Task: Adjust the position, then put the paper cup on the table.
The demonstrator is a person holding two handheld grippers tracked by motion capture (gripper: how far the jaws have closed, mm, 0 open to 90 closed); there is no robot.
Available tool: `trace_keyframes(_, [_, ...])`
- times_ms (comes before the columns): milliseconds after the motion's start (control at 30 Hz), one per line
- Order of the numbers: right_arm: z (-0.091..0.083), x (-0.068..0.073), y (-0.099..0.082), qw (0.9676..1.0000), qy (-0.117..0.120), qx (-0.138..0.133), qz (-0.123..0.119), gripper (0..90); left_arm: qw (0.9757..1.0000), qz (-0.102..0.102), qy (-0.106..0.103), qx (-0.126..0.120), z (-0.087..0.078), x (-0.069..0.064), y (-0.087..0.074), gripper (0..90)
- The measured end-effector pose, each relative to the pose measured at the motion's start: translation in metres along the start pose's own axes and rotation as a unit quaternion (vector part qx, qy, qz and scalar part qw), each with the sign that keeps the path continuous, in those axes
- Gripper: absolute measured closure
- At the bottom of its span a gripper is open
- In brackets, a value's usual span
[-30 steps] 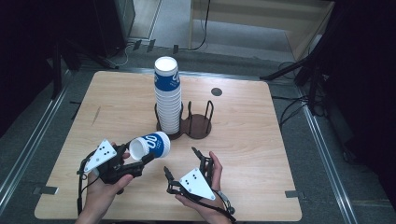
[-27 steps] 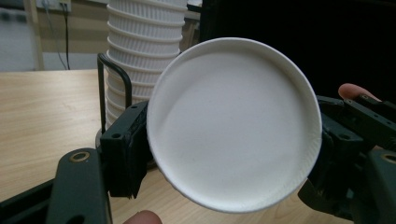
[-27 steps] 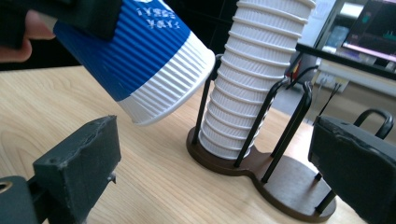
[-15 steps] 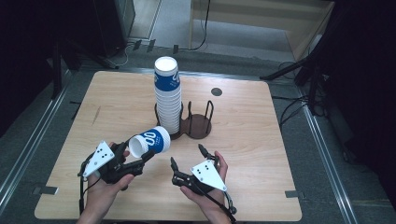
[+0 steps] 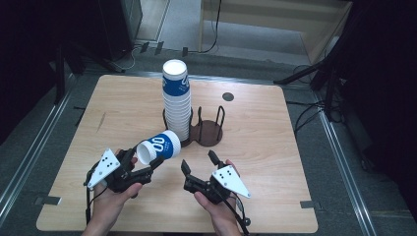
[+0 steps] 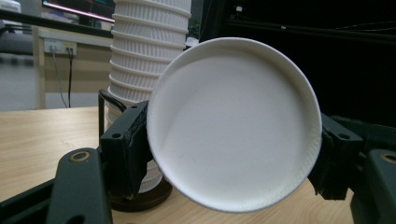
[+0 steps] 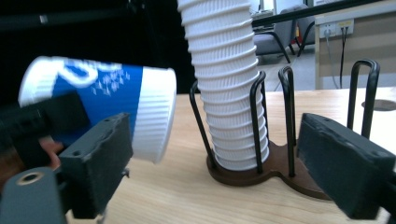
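A blue and white paper cup (image 5: 160,146) lies on its side in the air, and my left gripper (image 5: 147,160) is shut on it near its mouth. In the left gripper view the cup's white inside (image 6: 233,126) faces the camera between the black pads (image 6: 126,144). A tall stack of cups (image 5: 177,105) stands just beyond it in a dark wire holder (image 5: 209,132). My right gripper (image 5: 199,161) is open to the right of the cup. Its jaws have just been closing with nothing between them. In the right gripper view the held cup (image 7: 102,98) hangs left of the stack (image 7: 224,70).
The holder's base (image 7: 280,163) has a second ring with bare wire posts (image 7: 362,93) right of the stack. The wooden table (image 5: 270,128) has a small dark round hole (image 5: 227,97) near its far edge. The floor beyond is dark with cables.
The right gripper's jaws have come closer together. The left gripper has kept the cup in nearly the same place, raised a touch toward the stack.
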State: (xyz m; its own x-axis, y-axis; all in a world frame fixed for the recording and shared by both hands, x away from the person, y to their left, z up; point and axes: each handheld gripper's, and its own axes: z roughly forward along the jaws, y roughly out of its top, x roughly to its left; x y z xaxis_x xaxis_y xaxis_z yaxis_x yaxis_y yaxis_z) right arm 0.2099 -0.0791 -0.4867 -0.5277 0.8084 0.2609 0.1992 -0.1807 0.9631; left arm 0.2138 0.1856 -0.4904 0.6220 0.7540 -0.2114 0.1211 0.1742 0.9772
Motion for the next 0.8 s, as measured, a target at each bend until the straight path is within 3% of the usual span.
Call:
trace_keyframes(167, [0.001,0.001,0.006,0.9986,0.007,0.027,0.045,14.0,0.9999,-0.003,-0.003,-0.010,-0.001,-0.001,-0.001,27.0])
trace_keyframes(233, [0.001,0.003,0.009,0.9957,0.016,0.040,0.082,12.1,0.9999,-0.004,-0.003,-0.014,-0.001,-0.001,-0.001,27.0])
trace_keyframes(267, [0.001,0.004,0.010,0.9951,0.014,0.043,0.087,9.8,0.9999,-0.003,-0.002,-0.017,-0.001,-0.001,0.000,27.0])
trace_keyframes(333, [0.003,0.006,0.012,0.9921,0.012,0.052,0.113,0.6,0.9998,-0.001,-0.001,-0.019,-0.001,-0.001,-0.001,27.1])
trace_keyframes(533, [0.009,0.015,0.012,0.9843,-0.006,0.062,0.165,0.0,0.9997,0.007,-0.009,-0.023,0.001,-0.002,-0.003,27.0])
trace_keyframes(667, [0.014,0.019,0.008,0.9763,-0.019,0.059,0.207,0.0,0.9996,0.008,-0.012,-0.025,0.004,-0.003,-0.004,27.0])
trace_keyframes(800, [0.017,0.020,0.005,0.9646,-0.019,0.054,0.257,0.0,0.9996,0.010,-0.011,-0.024,0.006,-0.004,-0.008,27.0])
